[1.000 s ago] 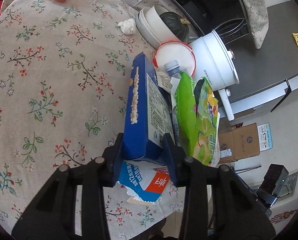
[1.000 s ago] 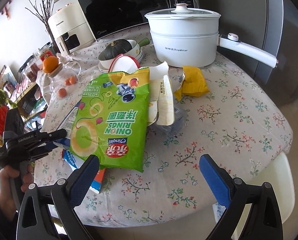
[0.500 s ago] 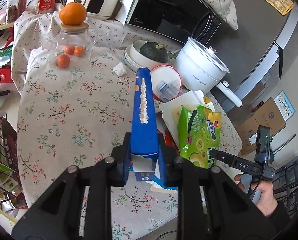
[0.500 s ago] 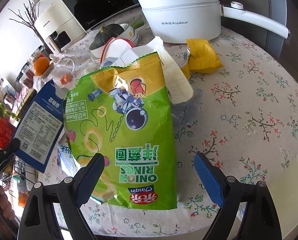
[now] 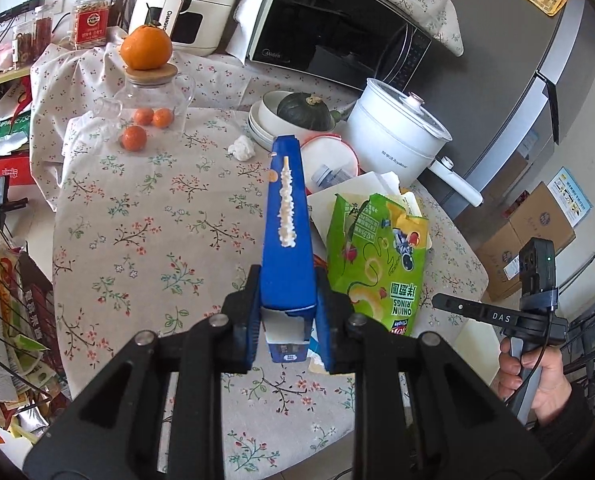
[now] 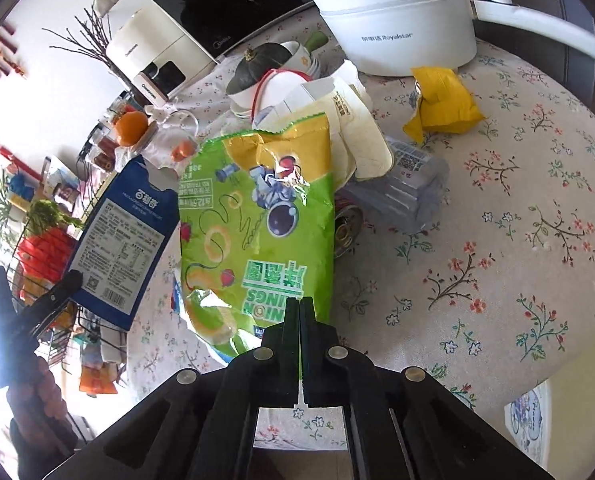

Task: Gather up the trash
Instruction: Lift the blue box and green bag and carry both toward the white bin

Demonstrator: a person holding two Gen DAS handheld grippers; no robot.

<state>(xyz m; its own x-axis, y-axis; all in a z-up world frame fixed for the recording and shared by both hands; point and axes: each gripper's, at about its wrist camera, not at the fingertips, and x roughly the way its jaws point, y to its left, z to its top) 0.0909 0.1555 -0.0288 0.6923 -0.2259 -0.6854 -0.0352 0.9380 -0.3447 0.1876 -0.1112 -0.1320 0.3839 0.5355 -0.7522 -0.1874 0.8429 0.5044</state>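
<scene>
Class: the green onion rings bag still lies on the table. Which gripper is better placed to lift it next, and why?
Right. The right gripper has its jaws shut on the near edge of the onion rings bag. The left gripper is already occupied, gripping the blue carton.

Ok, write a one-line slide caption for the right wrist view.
Right gripper pinches the near edge of the green onion rings bag on the floral tablecloth.
</scene>
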